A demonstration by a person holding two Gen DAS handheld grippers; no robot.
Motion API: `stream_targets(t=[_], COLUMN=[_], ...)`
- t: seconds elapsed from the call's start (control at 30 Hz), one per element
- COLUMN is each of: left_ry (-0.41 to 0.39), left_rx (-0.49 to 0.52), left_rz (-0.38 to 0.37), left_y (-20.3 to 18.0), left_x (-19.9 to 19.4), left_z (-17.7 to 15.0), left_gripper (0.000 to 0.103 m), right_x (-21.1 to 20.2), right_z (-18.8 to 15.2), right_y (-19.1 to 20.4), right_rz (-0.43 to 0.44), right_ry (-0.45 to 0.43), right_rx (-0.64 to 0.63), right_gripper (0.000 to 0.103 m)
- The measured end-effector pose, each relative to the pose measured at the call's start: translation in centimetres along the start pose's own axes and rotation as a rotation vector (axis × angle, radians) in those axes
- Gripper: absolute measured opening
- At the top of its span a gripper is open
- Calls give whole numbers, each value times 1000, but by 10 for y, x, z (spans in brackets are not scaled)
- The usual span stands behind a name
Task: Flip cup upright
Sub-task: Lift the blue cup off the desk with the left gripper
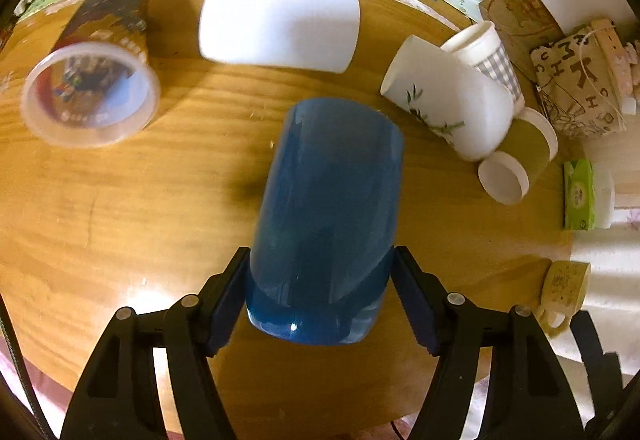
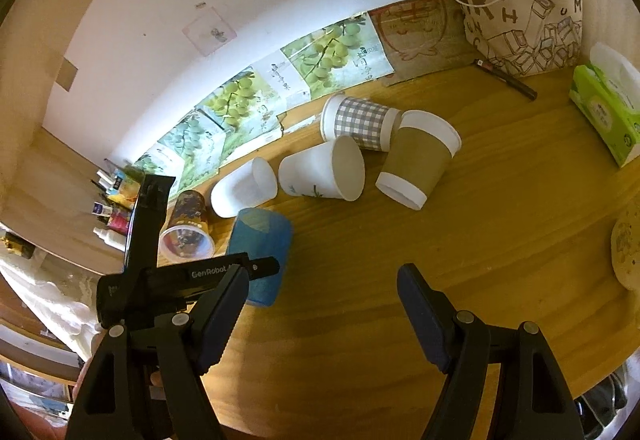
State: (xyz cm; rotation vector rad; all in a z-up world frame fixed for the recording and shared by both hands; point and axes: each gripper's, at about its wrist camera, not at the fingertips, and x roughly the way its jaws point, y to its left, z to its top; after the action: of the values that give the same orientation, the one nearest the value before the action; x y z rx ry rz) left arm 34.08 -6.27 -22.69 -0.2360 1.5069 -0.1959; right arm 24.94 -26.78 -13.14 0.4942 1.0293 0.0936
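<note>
Left gripper (image 1: 320, 296) pads clamp our translucent blue plastic cup (image 1: 328, 215) near one end, cup on its side over the wooden bench (image 1: 120, 207); we judge that end grip leaves room to swing it upright. Right gripper (image 2: 320, 316) sits spread wide, holding nothing, parked clear of the cup.

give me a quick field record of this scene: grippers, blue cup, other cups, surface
left gripper: closed around the blue cup near one end
right gripper: open, holding nothing, above the table
blue cup state: lying on its side
other cups: clear plastic cup, white cup, bamboo-print cup, checked cup, brown-sleeved cup, all on their sides
surface: wooden table
</note>
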Motion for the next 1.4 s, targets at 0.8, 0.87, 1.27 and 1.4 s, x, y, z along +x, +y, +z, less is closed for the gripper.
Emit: stream_targets(t=[0.8,0.87,1.27,1.4], left_ry=[-44,-49,-33,-33], left_rx=[6,5,18,32], left_rz=[67,69,75,80], left_y=[-9,-10,-16,-17], left_x=[-15,-14,-5,-5], left_z=[-151,-155,-165,-167], left_gripper=[73,73,73,73], right_x=[-58,-58,-50,-31], right_z=[-70,-72,-81,-81], right_y=[-9,-13,-35,-37], right_rz=[123,129,162,167], right_ry=[13,25,100,161], right_rx=[-52,-45,-2,8], right_gripper=[77,77,77,77])
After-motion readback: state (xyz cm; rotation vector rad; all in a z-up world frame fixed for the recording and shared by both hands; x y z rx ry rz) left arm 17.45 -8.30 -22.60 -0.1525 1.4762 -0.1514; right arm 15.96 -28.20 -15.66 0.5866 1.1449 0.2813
